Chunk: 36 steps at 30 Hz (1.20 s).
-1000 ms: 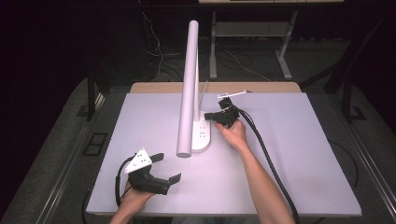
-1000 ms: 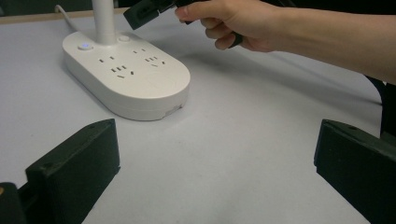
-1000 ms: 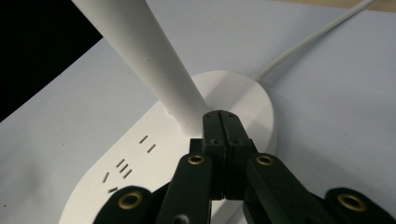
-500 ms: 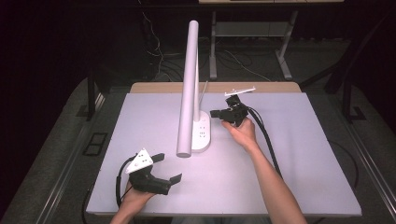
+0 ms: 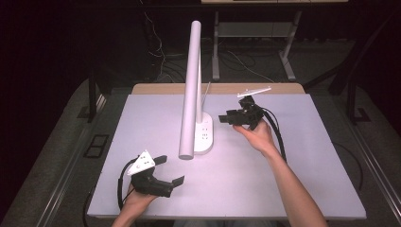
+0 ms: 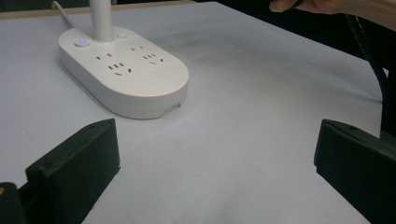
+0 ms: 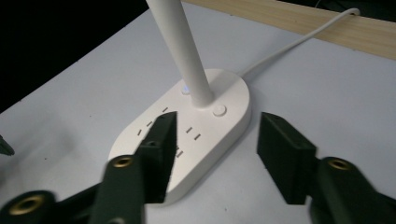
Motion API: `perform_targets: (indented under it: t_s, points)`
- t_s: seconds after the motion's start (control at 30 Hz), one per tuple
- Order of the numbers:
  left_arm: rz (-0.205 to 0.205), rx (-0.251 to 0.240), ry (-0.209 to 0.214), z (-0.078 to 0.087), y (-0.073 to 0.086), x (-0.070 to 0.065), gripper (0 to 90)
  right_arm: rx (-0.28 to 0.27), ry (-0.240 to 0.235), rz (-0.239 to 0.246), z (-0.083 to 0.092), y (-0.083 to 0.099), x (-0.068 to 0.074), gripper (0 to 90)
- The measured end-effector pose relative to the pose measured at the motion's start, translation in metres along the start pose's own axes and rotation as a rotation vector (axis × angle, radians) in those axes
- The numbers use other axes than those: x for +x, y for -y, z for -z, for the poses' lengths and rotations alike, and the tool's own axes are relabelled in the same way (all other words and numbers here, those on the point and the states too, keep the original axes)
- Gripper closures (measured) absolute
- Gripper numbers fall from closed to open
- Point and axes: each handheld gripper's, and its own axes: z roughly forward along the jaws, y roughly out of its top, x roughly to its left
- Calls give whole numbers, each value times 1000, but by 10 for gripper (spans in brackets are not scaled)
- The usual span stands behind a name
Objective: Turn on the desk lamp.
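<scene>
A: What is the right claw (image 5: 226, 119) doing?

B: It is open. It has pulled back from the lamp base (image 5: 204, 135) and sits a bit higher than a second ago. In the right gripper view the base (image 7: 187, 135) lies just past its tips, not between them.

A: So it let go?

B: I think it pressed a button (image 7: 218, 110) on the base and is backing off. It holds nothing.

A: And the left claw (image 5: 168, 171)?

B: Open too, still near the front edge of the table (image 5: 293, 184), toward the left corner.

A: Where is the lamp?

B: In the middle of the table, nearer the back edge. Its cord (image 7: 299, 42) runs off that back edge.

A: Room to move?

B: Lots on the right side and in front. The tall pole (image 5: 191, 90) leans toward the front, so stay clear of it.
</scene>
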Motion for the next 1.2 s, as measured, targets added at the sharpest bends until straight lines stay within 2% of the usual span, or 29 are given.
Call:
perform_targets:
  t_s: [0.03,0.07,0.13,0.17,0.3,0.33,0.73,1.03,1.2]
  points:
    - [0,0,0,0,0,0,0,3,18,8,6,3,1,316]
    - [-1,1,0,0,0,0,0,3,18,8,6,3,1,316]
    - [1,0,2,0,0,0,0,6,14,5,17,10,2,176]
    - [4,-1,3,0,0,0,0,6,14,5,17,10,2,176]
    - [18,-9,9,0,0,1,0,-11,2,12,33,19,4,77]
    - [18,-8,9,0,0,1,0,-12,2,22,39,24,6,1]
    - [20,-9,10,-1,0,0,0,-39,-1,0,69,60,2,1]
    - [18,-9,8,-1,0,0,0,-66,16,-25,98,94,0,1]
    - [9,-6,6,0,0,0,0,-78,24,-28,109,106,2,1]
